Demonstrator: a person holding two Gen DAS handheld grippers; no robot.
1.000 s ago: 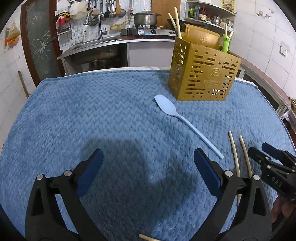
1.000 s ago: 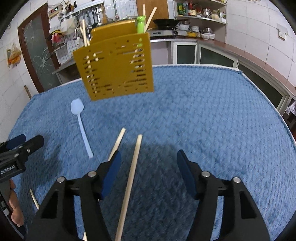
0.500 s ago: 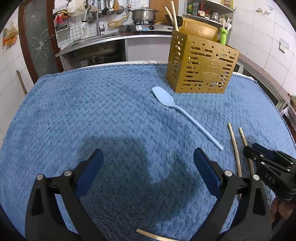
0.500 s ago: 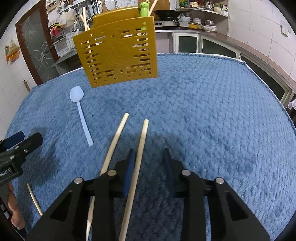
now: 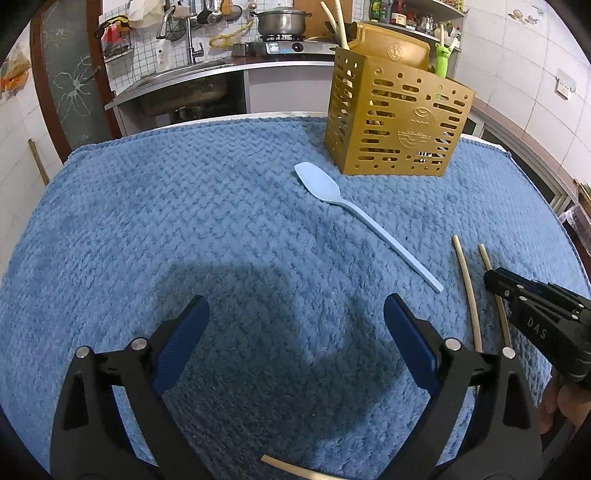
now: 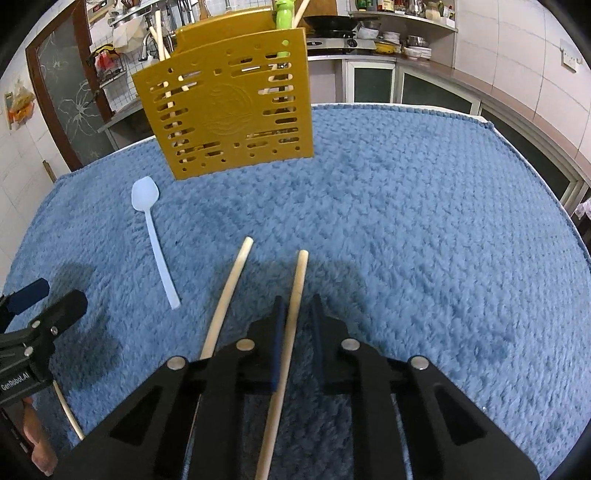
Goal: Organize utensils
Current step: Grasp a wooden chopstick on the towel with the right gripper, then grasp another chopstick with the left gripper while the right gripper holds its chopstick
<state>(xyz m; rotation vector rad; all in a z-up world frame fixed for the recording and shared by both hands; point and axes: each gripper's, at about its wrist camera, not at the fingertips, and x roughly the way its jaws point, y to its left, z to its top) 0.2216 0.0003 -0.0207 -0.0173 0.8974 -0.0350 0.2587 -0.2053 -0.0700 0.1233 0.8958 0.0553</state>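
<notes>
Two pale chopsticks lie side by side on the blue towel (image 6: 424, 240). My right gripper (image 6: 297, 308) is closing around the right chopstick (image 6: 298, 277): its left pad touches the stick and a small gap shows at the right pad. The left chopstick (image 6: 231, 288) lies just outside the jaws. A light blue spoon (image 5: 369, 225) lies in front of the gold slotted utensil holder (image 5: 395, 122), which holds several utensils. My left gripper (image 5: 295, 314) hovers open over bare towel with nothing between its fingers. A third chopstick (image 5: 291, 470) lies below it.
The towel covers the whole table; its far edge (image 5: 221, 122) runs behind the holder. Beyond are a kitchen counter with a sink (image 5: 177, 81) and a stove with a pot (image 5: 282, 22). A hand (image 6: 37, 443) shows at the lower left of the right wrist view.
The right gripper's jaws have narrowed from wide apart to nearly together around the right chopstick and sunk closer to the towel. The left gripper has stayed put and open.
</notes>
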